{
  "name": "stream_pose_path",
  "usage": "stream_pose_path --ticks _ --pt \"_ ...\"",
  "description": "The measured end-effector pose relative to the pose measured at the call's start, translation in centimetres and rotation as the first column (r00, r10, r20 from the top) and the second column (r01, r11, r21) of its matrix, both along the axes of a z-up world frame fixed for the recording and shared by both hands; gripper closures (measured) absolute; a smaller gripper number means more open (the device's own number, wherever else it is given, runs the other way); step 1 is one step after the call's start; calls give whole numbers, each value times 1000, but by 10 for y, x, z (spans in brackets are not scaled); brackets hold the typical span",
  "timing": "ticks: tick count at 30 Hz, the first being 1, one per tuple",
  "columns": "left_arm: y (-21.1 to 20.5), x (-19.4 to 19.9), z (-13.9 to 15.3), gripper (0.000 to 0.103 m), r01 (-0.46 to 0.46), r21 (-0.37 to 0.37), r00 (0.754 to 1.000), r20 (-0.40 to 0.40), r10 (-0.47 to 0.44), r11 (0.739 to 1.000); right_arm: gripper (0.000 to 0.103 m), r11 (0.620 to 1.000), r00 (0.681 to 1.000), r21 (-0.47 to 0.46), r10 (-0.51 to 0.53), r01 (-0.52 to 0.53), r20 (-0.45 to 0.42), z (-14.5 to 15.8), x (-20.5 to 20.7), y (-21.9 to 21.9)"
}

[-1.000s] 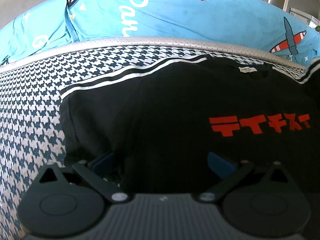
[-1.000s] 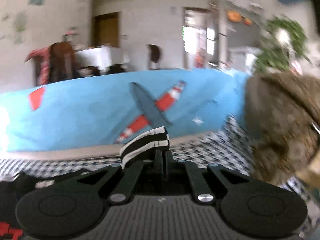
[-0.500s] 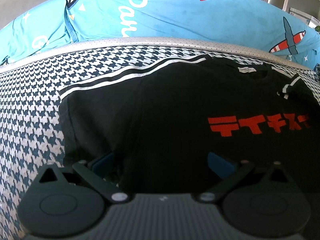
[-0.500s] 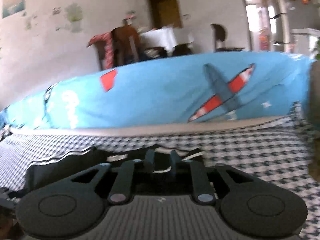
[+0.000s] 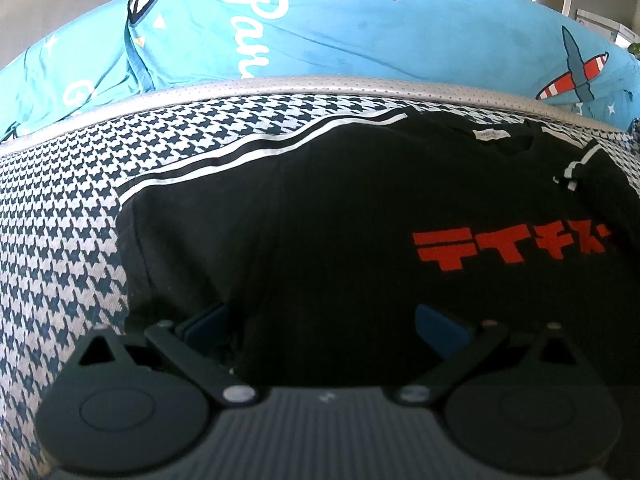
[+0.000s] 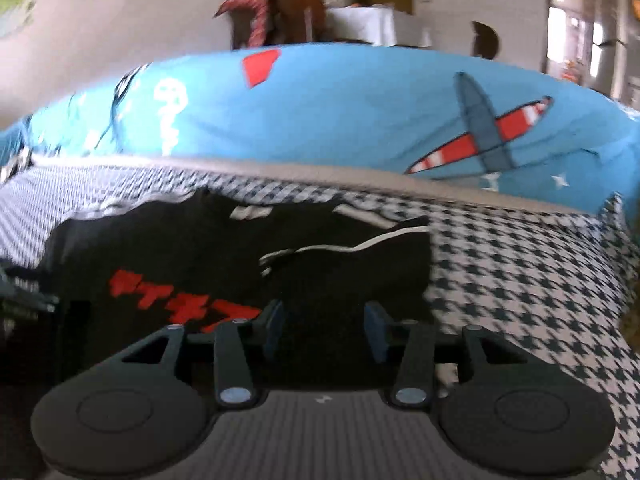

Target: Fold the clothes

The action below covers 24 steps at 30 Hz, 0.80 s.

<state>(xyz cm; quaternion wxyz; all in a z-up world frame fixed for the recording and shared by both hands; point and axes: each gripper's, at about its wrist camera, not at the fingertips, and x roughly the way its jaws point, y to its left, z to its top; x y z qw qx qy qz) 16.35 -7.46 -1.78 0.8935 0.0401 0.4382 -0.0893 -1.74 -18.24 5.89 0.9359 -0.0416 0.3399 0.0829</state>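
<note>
One black T-shirt [image 5: 340, 220] spread flat on a houndstooth cover [image 5: 60, 220], red lettering [image 5: 512, 246] across the chest, two white stripes [image 5: 260, 152] along the left sleeve. Left gripper [image 5: 324, 322] low over the shirt's lower left part, fingers spread wide, nothing clasped. One blue quilt [image 5: 360, 28] with a plane print bunched behind. Right gripper [image 6: 324, 326] over the shirt's right side, one sleeve folded inward there, fingers apart and empty. Two blue pads [image 6: 376, 330] per gripper.

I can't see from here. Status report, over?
Both grippers, left and right, open. Black T-shirt flat, one sleeve folded in. Nothing blocking.
</note>
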Motion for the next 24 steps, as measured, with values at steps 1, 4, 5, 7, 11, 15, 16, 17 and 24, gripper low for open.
stream_pose_path --ticks 1,4,5,7,11,15,16,17,24 --pt "0 0 0 0 1 0 1000 0 -1 1000 58 1000 1000 -11 9 -9 -3 -4 1 5" --pt "1 0 0 0 3 -1 1000 -1 -3 1000 58 998 1000 -60 22 -23 -13 -13 4 18" --pt "1 0 0 0 3 -1 1000 -1 -3 1000 58 997 999 -77 27 -29 -20 -16 6 21" --pt "2 1 -1 0 5 -2 1000 -2 -5 1000 58 993 999 -109 37 -40 -32 -21 9 27" --pt "2 1 -1 0 6 -2 1000 -2 -6 1000 57 988 999 -149 30 -31 -12 -27 8 29" --pt "1 0 -1 0 7 1 1000 1 -7 1000 85 987 1000 -158 -23 24 11 -25 11 23" --pt "1 0 -1 0 8 2 1000 2 -8 1000 90 986 999 -163 -38 41 21 -23 11 22" --pt "1 0 -1 0 9 3 1000 3 -9 1000 92 984 998 -168 -53 58 32 -21 11 20" --pt "1 0 -1 0 10 4 1000 6 -10 1000 93 936 939 -135 -305 327 156 5 7 -22"
